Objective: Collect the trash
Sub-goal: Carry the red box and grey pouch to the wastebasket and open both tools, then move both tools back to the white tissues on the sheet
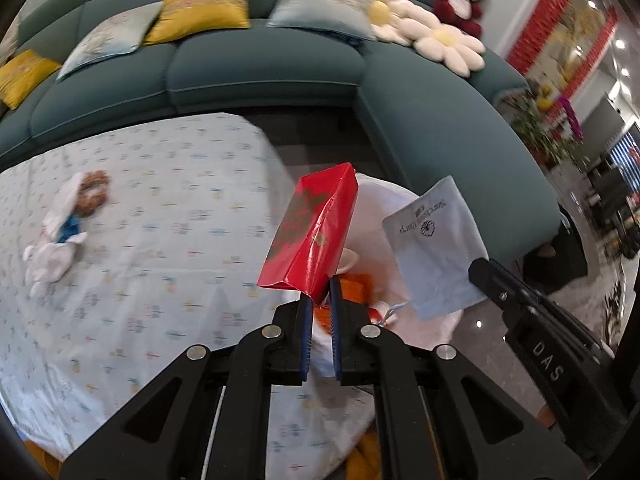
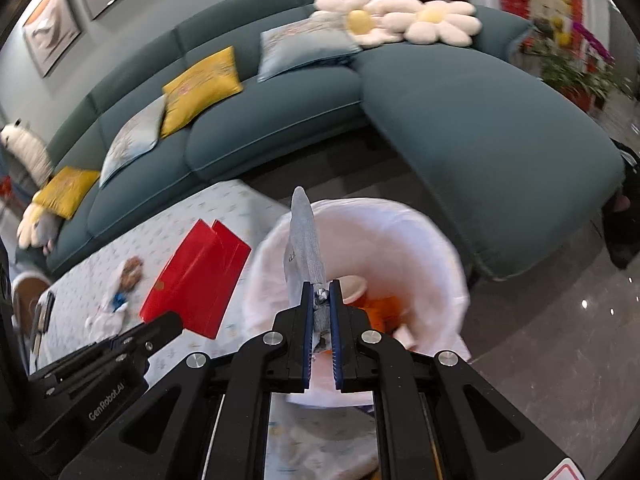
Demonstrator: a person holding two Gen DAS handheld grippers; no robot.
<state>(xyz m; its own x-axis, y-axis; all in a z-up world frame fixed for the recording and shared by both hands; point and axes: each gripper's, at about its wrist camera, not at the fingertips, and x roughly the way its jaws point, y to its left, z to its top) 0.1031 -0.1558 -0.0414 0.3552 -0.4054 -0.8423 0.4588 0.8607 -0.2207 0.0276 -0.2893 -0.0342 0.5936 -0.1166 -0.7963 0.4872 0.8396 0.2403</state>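
Note:
My left gripper [image 1: 321, 285] is shut on a corner of a red paper package [image 1: 310, 236], which stands up from the jaws above the table's right end. My right gripper [image 2: 321, 289] is shut on a pale grey pouch [image 2: 305, 240], seen edge-on there and flat with dark print in the left wrist view [image 1: 434, 248]. Both hang over or beside a bin lined with a white bag [image 2: 420, 240]. Inside it lie a paper cup [image 2: 354, 286] and orange wrappers [image 2: 384, 310]. The red package [image 2: 196, 276] and left gripper [image 2: 168, 326] appear at the right wrist view's left.
A table with a pale patterned cloth [image 1: 140, 280] holds a small stuffed doll [image 1: 66, 232]. A teal sectional sofa [image 1: 260, 68] with yellow and grey cushions and flower pillows [image 1: 416, 24] curves behind. Glossy floor [image 2: 560, 340] lies to the right, with plants [image 2: 576, 68] further back.

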